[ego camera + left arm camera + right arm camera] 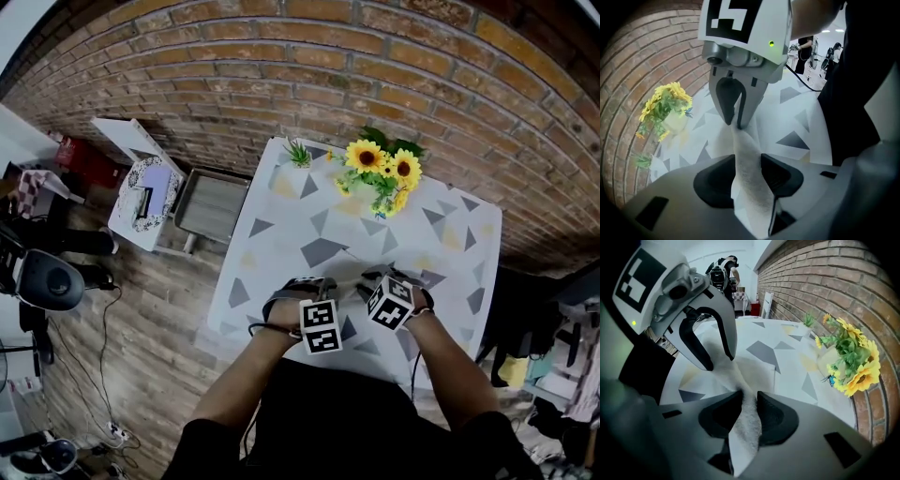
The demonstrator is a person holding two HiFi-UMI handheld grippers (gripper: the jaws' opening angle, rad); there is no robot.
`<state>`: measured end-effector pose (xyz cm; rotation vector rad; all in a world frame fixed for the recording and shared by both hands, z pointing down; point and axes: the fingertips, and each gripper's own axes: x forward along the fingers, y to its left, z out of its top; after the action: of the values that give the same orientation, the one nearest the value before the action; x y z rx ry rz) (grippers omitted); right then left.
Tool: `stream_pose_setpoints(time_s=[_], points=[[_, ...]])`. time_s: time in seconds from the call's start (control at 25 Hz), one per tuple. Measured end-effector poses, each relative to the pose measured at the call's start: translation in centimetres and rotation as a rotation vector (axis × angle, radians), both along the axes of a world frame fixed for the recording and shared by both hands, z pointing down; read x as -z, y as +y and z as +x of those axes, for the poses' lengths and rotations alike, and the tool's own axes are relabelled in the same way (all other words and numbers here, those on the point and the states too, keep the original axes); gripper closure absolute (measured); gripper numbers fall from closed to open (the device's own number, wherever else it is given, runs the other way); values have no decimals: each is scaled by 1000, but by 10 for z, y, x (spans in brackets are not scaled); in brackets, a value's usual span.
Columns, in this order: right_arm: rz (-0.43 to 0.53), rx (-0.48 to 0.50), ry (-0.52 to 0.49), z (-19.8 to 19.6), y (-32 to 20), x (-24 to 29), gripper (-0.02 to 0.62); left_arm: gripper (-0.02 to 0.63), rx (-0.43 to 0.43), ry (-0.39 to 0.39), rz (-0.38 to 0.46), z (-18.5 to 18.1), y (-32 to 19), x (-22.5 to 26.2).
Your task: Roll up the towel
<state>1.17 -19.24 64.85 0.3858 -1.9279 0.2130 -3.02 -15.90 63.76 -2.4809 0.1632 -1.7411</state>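
While left gripper point(747, 160) and right gripper point(749, 398) (two) pinch, one towel point(751, 187) stretches.

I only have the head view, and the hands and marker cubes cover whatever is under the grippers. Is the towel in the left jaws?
Observer: Yes. In the left gripper view, the left gripper has a bunched fold of the white towel between its pads, filling the gap.
Operator: And the right one?
Observer: Same there. The right gripper has a fold of the towel pinched between its pads.
Operator: Are the two grips far apart on the cloth?
Observer: No. A narrow strip of towel runs straight from one gripper's jaws to the other's, and the jaw tips nearly meet.
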Motion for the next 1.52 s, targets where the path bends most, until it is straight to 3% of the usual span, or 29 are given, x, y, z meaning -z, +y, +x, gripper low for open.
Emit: stream_pose_setpoints(time_s=[0.24,0.44,0.52,0.68,0.8,0.92,1.08,1.32,1.48,1.52], points=[[6,-47,4,2,-13,-4,479,420,-21,11,-61,4,2,11],[85,-115,0,4,-33,4,482,420,-20,-36,5,0,-10,4],[122,-119,-23,4,-36,13,478,420,2,-43,-6,-3,-15,-7],[122,2,-61,-1,-12,20,453,420,53,-6,-56,-7,-26,-15],[102,107,10,3,9,0,362,420,103,25,-68,-13,-37,-12],[130,117,76,9,5,-17,357,420,99,22,-45,-18,-38,-4],[134,72,71,8,-5,-19,392,416,35,-20,0,-16,-26,-4],[2,-10,-41,-3,-3,-6,493,365,63,-45,23,-11,-29,-19],[-116,-2,-91,-8,19,2,508,373,65,-46,2,-11,-26,-23],[-143,10,-94,-8,26,4,508,408,58,-43,-21,-11,-20,-22]])
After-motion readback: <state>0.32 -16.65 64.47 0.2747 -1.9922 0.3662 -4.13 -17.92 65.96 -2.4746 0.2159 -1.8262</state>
